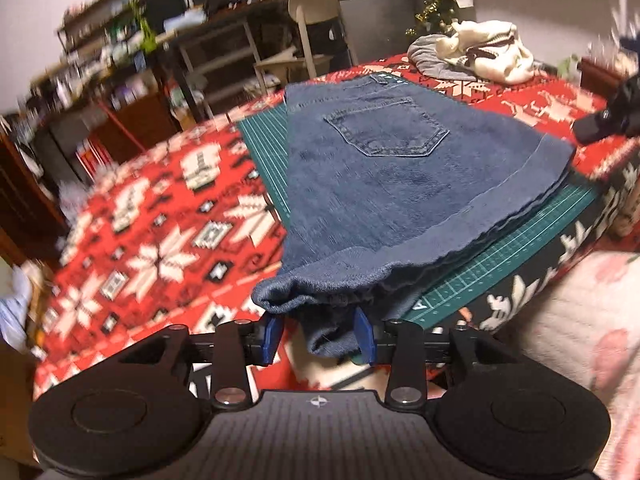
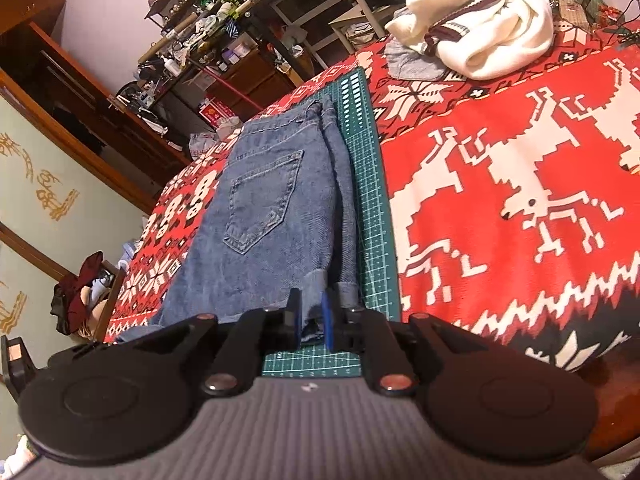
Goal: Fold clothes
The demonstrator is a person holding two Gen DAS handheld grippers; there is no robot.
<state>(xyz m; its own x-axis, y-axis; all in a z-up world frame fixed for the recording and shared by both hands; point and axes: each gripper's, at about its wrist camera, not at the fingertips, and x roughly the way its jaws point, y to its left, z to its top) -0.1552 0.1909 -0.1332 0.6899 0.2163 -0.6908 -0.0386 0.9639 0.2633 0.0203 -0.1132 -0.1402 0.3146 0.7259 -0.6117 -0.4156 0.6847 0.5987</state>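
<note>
Folded blue denim shorts (image 1: 380, 184) lie pocket-up on a green cutting mat (image 1: 500, 256). Their near corner droops off the mat between the blue pads of my left gripper (image 1: 318, 336). The jaws stand apart, and a gap shows beside the left pad, so the cloth hangs loose. In the right wrist view the same shorts (image 2: 272, 208) lie along the mat (image 2: 364, 184). My right gripper (image 2: 312, 320) is shut on the rolled hem at their near end, with denim pinched in the narrow gap.
A red patterned blanket (image 2: 520, 160) covers the bed under the mat. A white sweater (image 2: 488, 16) lies on a grey garment (image 2: 408, 64) at the far end. Cluttered shelves (image 1: 120, 40) and a chair (image 1: 312, 4) stand beyond the bed.
</note>
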